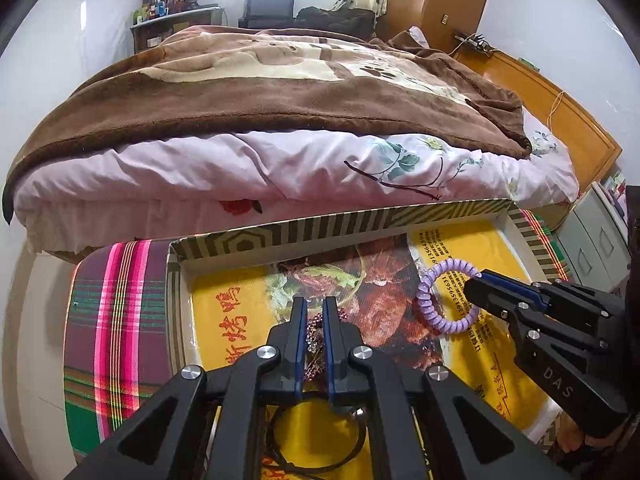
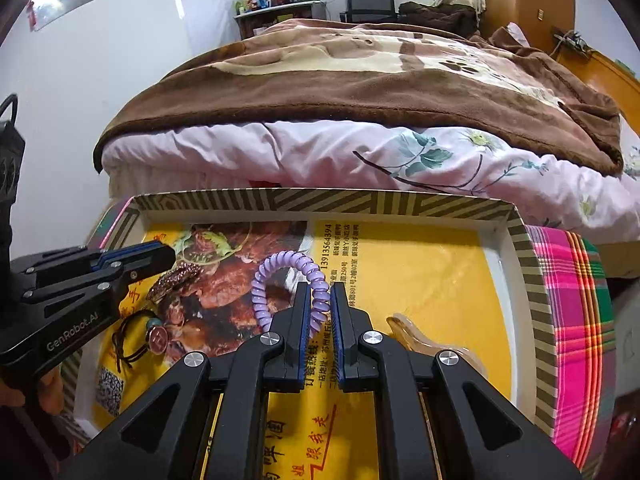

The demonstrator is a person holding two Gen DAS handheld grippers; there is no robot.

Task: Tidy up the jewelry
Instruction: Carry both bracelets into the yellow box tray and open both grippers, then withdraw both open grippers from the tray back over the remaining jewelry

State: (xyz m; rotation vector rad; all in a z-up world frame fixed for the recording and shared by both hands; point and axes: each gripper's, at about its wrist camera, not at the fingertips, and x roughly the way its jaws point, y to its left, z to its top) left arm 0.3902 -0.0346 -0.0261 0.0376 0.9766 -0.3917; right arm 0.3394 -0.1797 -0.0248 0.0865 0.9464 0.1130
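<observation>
inside the striped box (image 2: 404,200), the right gripper (image 2: 320,300) is clamped on the purple coil hair tie (image 2: 280,264). left of that tie, the left gripper (image 1: 315,312) pinches the pink beaded bracelet (image 2: 176,276), its jaws narrow.

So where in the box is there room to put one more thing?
Free: the yellow floor between the purple coil bracelet, the amber hair clip and the box's right wall. Crowded: the left side, with the rhinestone piece and the black cord bracelet.
</observation>
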